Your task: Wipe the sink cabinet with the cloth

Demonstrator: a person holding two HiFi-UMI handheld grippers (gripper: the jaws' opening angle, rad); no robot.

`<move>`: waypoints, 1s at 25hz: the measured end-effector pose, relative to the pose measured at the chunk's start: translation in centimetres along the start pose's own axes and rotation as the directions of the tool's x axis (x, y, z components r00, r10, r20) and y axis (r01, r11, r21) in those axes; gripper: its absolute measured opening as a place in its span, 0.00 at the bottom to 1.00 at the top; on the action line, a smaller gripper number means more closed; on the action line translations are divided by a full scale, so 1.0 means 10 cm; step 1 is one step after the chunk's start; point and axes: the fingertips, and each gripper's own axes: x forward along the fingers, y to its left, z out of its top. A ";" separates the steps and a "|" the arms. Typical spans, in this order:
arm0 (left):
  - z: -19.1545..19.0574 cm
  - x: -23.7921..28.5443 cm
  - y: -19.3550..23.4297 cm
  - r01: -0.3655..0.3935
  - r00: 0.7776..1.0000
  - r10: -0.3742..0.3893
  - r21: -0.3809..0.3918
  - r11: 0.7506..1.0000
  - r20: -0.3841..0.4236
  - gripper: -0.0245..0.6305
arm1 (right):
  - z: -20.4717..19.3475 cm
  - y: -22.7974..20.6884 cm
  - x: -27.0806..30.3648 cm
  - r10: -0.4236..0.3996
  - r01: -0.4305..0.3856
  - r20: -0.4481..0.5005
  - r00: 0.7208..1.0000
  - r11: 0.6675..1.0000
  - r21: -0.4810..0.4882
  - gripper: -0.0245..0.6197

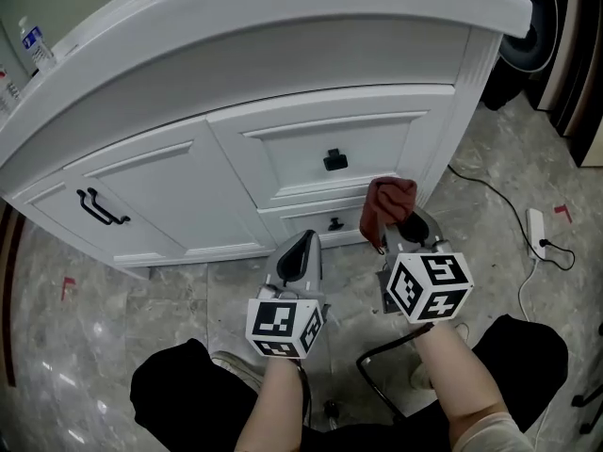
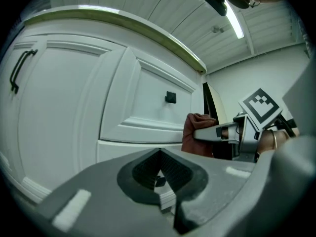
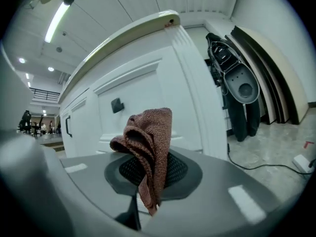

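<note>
The white sink cabinet (image 1: 283, 149) fills the head view, with two stacked drawers (image 1: 330, 149) at the right and a door (image 1: 141, 196) at the left. My right gripper (image 1: 407, 229) is shut on a reddish-brown cloth (image 1: 386, 205), bunched just in front of the lower drawer's right end. That cloth (image 3: 145, 147) hangs pinched between the shut jaws in the right gripper view. My left gripper (image 1: 303, 245) is shut and holds nothing, low in front of the lower drawer. The left gripper view shows the cloth (image 2: 196, 132) to its right.
A black square knob (image 1: 334, 160) sits on the upper drawer, a smaller one (image 1: 335, 223) on the lower. A black bar handle (image 1: 99, 207) is on the door. A power strip (image 1: 539, 234) with cable lies on the marble floor at the right. Dark appliances (image 3: 237, 88) stand beyond the cabinet's right side.
</note>
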 end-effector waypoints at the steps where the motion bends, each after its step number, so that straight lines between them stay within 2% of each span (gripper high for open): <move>1: -0.02 -0.03 0.08 -0.015 1.000 0.015 -0.004 1.000 -0.002 0.04 | -0.09 0.13 0.05 0.028 -0.028 -0.015 1.000 1.000 -0.011 0.16; 7: -0.15 -0.30 0.50 -0.095 0.995 0.095 -0.011 0.995 -0.031 0.04 | -0.65 0.86 0.35 0.174 -0.180 -0.107 0.979 0.982 -0.056 0.16; 11: -0.17 -0.47 0.81 -0.152 0.988 0.151 -0.020 0.988 -0.033 0.04 | -0.78 1.26 0.55 0.236 -0.247 -0.124 0.964 0.965 -0.089 0.16; 17: -0.16 -0.62 1.12 -0.184 0.982 0.184 0.008 0.983 -0.046 0.04 | -0.91 1.72 0.82 0.318 -0.334 -0.160 0.935 0.939 -0.087 0.16; 21: -0.14 -0.68 1.34 -0.218 0.975 0.218 0.000 0.976 -0.037 0.04 | -0.96 1.80 0.92 0.325 -0.343 -0.170 0.930 0.935 -0.087 0.16; 25: -0.17 -0.66 1.35 -0.212 0.977 0.212 -0.014 0.977 -0.035 0.04 | -0.97 1.78 0.91 0.322 -0.342 -0.166 0.932 0.933 -0.110 0.16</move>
